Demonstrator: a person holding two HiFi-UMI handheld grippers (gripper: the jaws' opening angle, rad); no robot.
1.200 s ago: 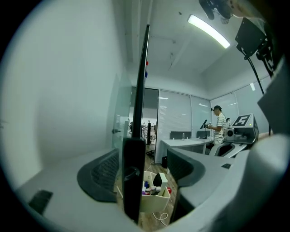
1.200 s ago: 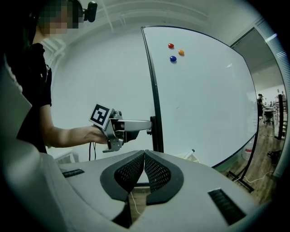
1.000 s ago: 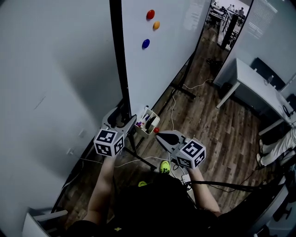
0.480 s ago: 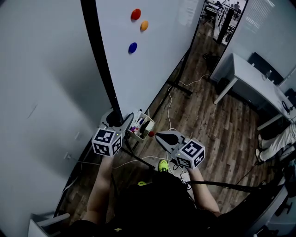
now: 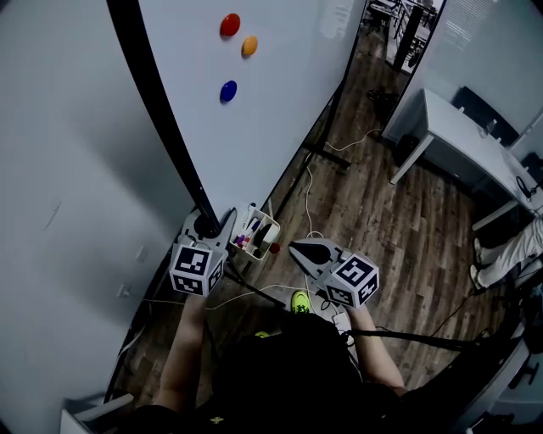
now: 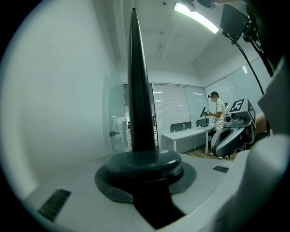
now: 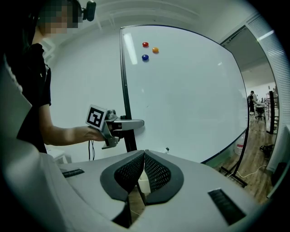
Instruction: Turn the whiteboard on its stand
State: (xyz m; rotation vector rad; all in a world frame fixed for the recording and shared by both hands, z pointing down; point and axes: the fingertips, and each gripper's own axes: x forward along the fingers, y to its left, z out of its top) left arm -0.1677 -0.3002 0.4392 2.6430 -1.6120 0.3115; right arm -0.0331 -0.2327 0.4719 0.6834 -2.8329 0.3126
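The whiteboard [image 5: 254, 127] stands upright on its stand, white with a black frame [image 5: 161, 127] along its near edge. Red, orange and blue magnets [image 5: 230, 24] stick near its top. My left gripper [image 5: 208, 225] reaches the lower part of that frame. In the left gripper view the black frame bar [image 6: 138, 104] rises between the jaws of the left gripper [image 6: 141, 165]. Its jaws have just been closing and the pads now press on the bar. My right gripper [image 5: 297, 248] hangs shut and empty to the right, apart from the board, its pads [image 7: 154, 172] meeting. From the right gripper view the left gripper [image 7: 131, 123] clamps the bar.
A small white basket of markers [image 5: 257, 234] hangs by the board's lower corner, between the grippers. Cables [image 5: 312, 182] and the stand's foot [image 5: 335, 154] lie on the wood floor. A white table [image 5: 458, 127] stands at the right, and a person [image 5: 517, 246] beyond it. A grey wall [image 5: 68, 169] runs along the left.
The left gripper's jaws have closed in on the black frame bar. The head view has shifted, so the board sits further left. The right gripper has crept slightly forward.
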